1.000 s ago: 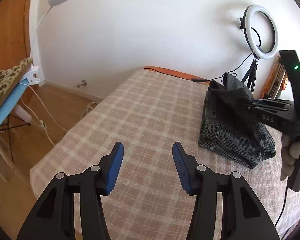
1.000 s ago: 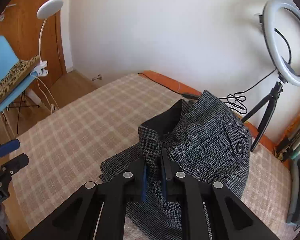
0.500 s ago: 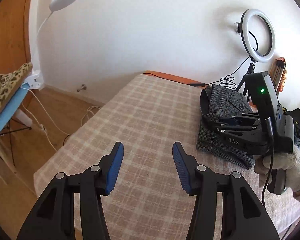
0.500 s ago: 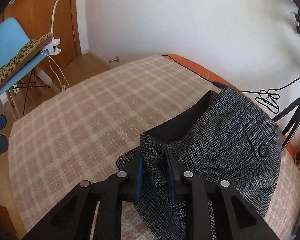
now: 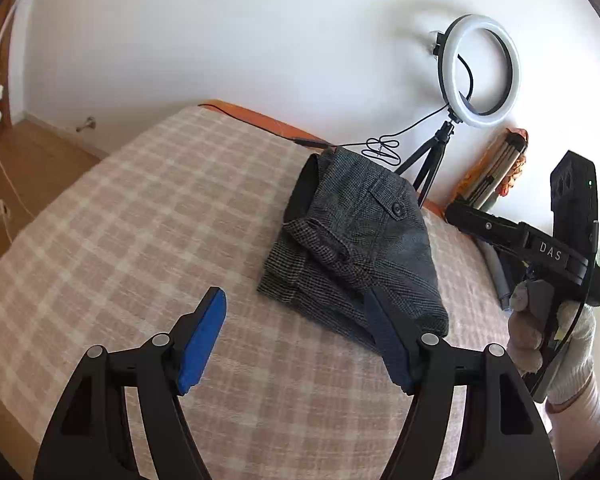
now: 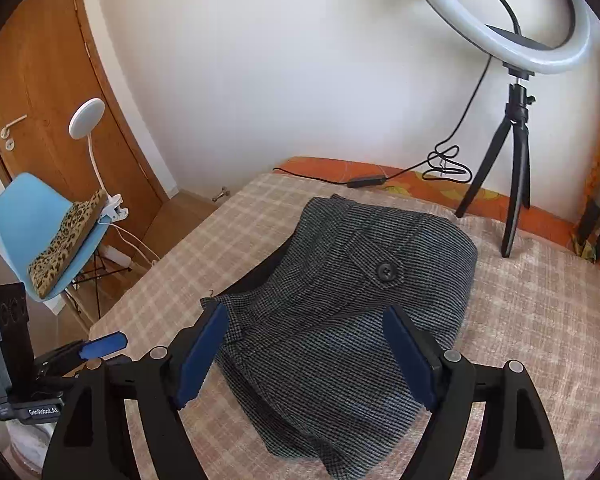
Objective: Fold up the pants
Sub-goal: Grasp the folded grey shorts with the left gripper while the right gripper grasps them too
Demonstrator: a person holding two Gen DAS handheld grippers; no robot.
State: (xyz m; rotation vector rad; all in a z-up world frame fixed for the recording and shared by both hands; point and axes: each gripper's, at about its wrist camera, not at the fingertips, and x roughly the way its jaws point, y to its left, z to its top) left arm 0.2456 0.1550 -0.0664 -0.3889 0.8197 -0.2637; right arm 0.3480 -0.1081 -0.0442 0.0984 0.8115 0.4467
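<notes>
So the pants [image 6: 364, 304] are sitting folded up in a compact bundle on the bed [image 6: 540, 320], toward the wall side, grey houndstooth with a buttoned pocket flap facing up and the dark lining peeking out on the left edge. In the left wrist view the same bundle [image 5: 356, 248] lies on the checked cover [image 5: 160, 220], a bit right of center.

Right gripper [image 6: 306, 354] is spread wide, blue pads on either side of the near end of the pants, nothing pinched between them. It looks like it hangs just above the fabric, but I can't tell for sure if the fingers touch it. From the left camera you can see that gripper [image 5: 520, 236] off to the right, held in a white-gloved hand [image 5: 548, 332], clear of the bundle.

Left gripper [image 5: 296, 332] is wide too, holding nothing. Its left pad is over bare cover, and its right pad overlaps the near corner of the pants in the picture; touching or not, can't say. In the right view it [image 6: 100, 344] shows up low on the left, by the bed's edge.

Other stuff: a ring light [image 6: 512, 20] on a small tripod standing on the bed behind the pants, with its cable lying along the orange strip by the wall. A blue chair [image 6: 32, 216] with a leopard cushion and a clip lamp [image 6: 86, 120] sits by the wooden door [image 6: 48, 80].
</notes>
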